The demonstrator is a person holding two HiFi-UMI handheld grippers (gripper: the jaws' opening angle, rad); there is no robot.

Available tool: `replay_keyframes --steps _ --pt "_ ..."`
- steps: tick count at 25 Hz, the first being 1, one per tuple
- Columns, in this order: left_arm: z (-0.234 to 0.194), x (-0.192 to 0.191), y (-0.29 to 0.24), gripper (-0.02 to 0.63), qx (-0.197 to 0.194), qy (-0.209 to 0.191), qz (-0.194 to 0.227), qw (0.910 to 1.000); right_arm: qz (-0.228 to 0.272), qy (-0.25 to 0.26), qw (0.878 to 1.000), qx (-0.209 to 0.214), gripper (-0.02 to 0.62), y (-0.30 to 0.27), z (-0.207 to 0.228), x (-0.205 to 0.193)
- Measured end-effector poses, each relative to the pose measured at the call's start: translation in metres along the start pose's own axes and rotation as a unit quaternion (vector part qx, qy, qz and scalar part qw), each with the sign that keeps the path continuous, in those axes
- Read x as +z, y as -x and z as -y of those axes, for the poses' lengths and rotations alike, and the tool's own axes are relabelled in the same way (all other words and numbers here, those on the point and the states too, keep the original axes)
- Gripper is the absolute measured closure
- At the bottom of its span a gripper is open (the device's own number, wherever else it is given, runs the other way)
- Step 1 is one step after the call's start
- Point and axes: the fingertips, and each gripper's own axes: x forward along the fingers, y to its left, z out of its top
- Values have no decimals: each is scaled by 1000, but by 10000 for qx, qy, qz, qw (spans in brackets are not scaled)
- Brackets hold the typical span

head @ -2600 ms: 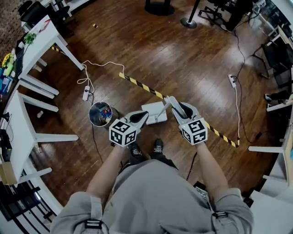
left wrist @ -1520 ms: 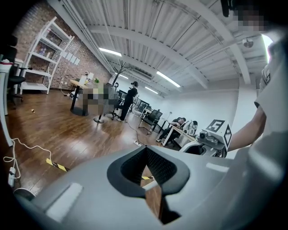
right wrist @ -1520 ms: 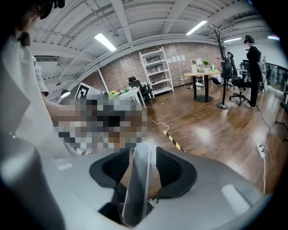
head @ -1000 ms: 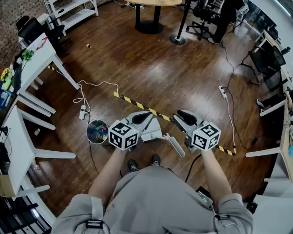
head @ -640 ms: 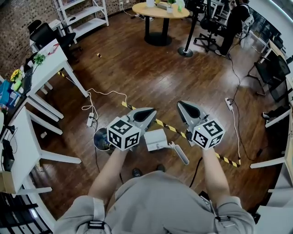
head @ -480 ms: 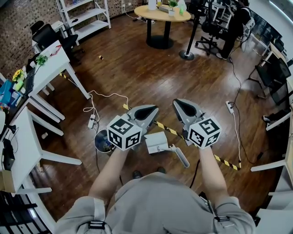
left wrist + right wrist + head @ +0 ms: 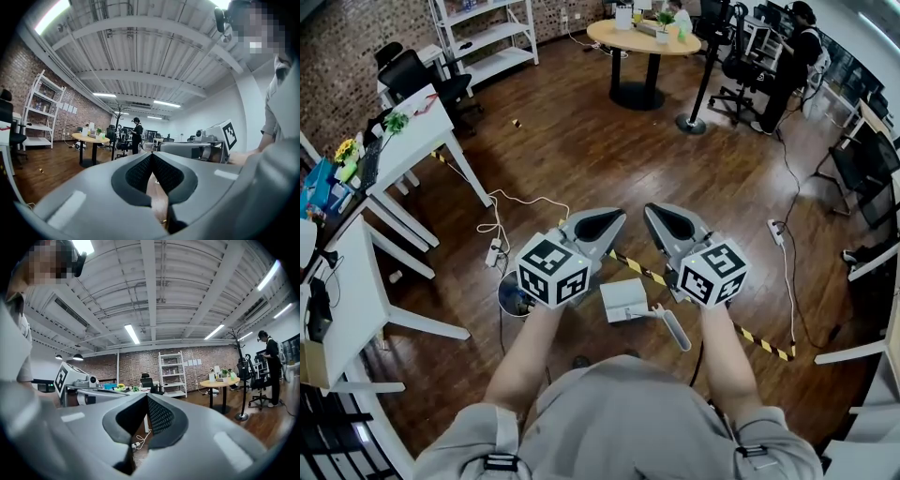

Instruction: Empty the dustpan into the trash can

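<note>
In the head view the white dustpan [image 7: 622, 298] lies flat on the wooden floor between my two arms, its grey handle [image 7: 676, 329] pointing down-right. The small round trash can [image 7: 508, 294] stands on the floor to its left, half hidden behind my left gripper's marker cube. My left gripper [image 7: 619, 218] and right gripper [image 7: 650, 210] are held level side by side, well above the floor and the dustpan. Both are shut with nothing between the jaws. The left gripper view [image 7: 151, 157] and the right gripper view [image 7: 146, 397] show pads pressed together, looking out across the room.
Yellow-black tape [image 7: 758, 341] runs across the floor under the grippers. A power strip [image 7: 492, 253] and its cable lie left of the can. White desks [image 7: 417, 120] stand at the left. A round table [image 7: 649, 37], office chairs and a person [image 7: 797, 33] are at the back.
The right gripper let go of the dustpan handle and shut empty. The dustpan stays on the floor. Both grippers rose, and the view tilted up toward the room.
</note>
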Motion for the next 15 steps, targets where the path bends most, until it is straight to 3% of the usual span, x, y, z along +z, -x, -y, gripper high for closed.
replay_keyframes --steps 15 --pt "-7 -6 1 601 77 112 -25 9999 -82 -90 9999 17 595 -6 4 -5"
